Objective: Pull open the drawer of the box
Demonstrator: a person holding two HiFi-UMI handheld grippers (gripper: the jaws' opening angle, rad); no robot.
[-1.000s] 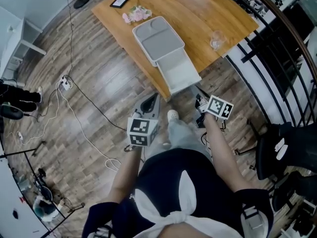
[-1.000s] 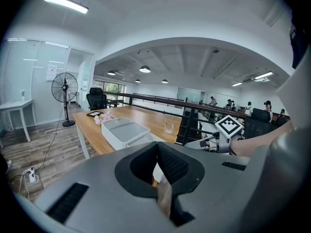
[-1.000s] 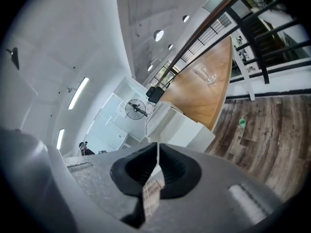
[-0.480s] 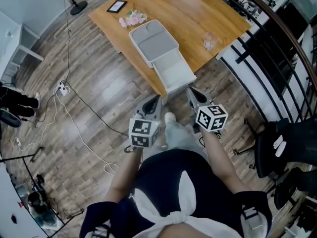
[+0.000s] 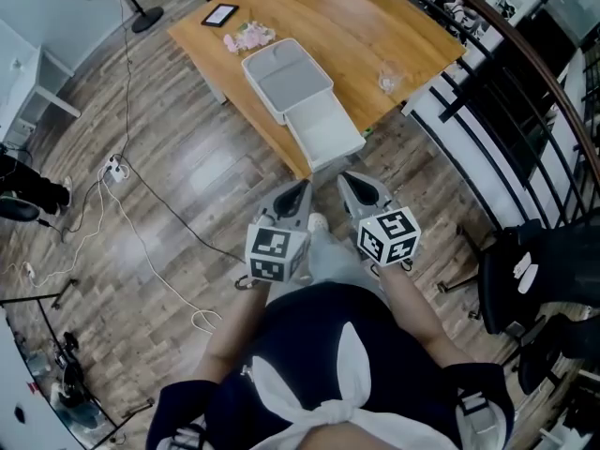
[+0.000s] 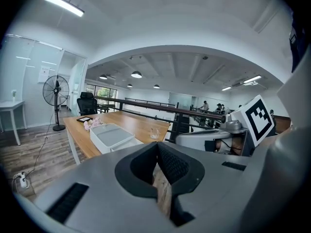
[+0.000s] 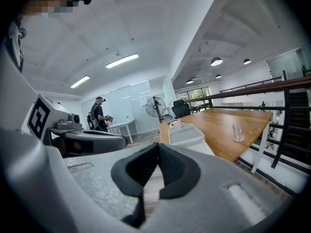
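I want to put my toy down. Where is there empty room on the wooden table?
The widest bare patch of the brown wooden table lies between the grey plastic box and the clear drinking glass. It is crowded at the far left corner, where pink flowers and a black frame sit by the box.

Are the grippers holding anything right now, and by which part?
Nothing is held. The left gripper and right gripper are both shut and empty, away from the box.

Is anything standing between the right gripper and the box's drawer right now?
Nothing visible does. The right gripper, jaws shut and empty, hangs short of the drawer, which stands pulled out of the box; only floor lies between.
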